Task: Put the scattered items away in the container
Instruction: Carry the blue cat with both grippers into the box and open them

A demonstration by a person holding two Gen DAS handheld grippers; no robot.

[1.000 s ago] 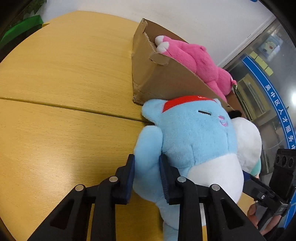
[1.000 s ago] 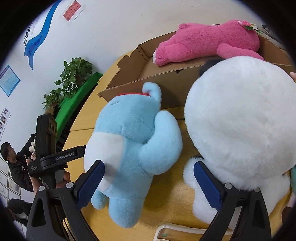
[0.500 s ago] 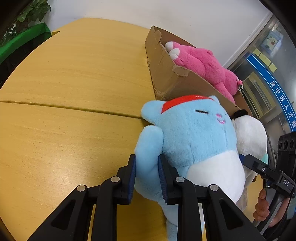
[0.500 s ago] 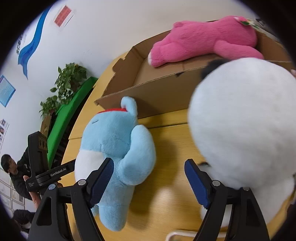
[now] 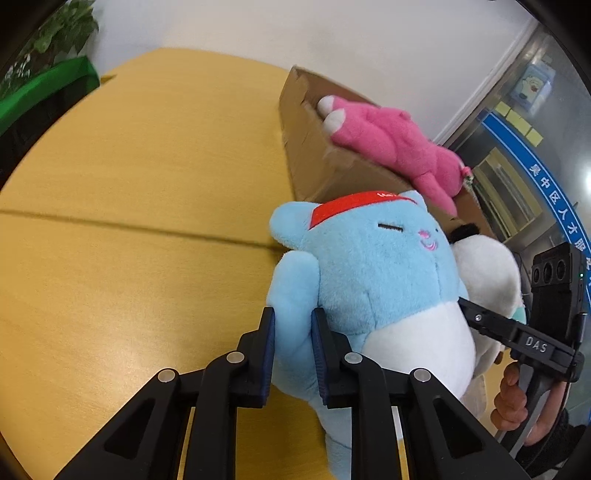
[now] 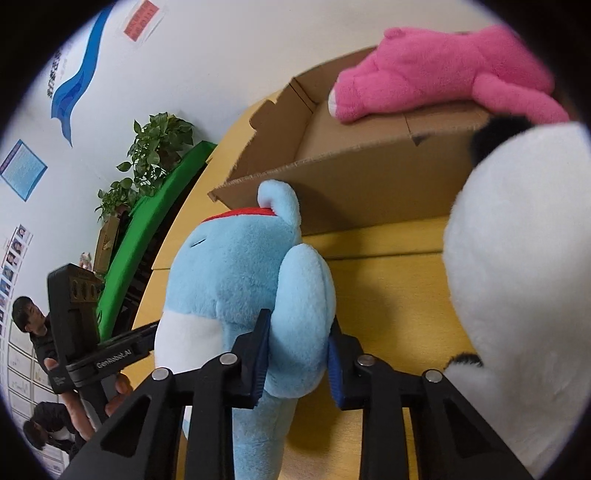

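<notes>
In the left wrist view, a potted plant (image 5: 55,33) and a green bench (image 5: 40,92) sit at the far left edge, behind the yellow table (image 5: 129,240). Low in the middle, the left gripper (image 5: 293,354) is clamped on 1 arm of the blue plush toy (image 5: 373,273), its 2 blue pads pressing the arm from both sides. The toy wears a red headband and stands upright with its back near the cardboard box (image 5: 314,155). A pink plush toy (image 5: 399,147) lies along the box's near wall, its white-tipped feet toward the box's left corner. To the right, a white plush toy (image 5: 487,266) touches the blue one. At the far right, the right gripper reaches in from the side, held by a hand (image 5: 513,398).

In the right wrist view, the left gripper shows at the left edge, held by a hand (image 6: 118,395). In the middle, the right gripper (image 6: 297,360) is clamped on the blue toy's other arm. The open box stands behind, and the white toy fills the right side.
</notes>
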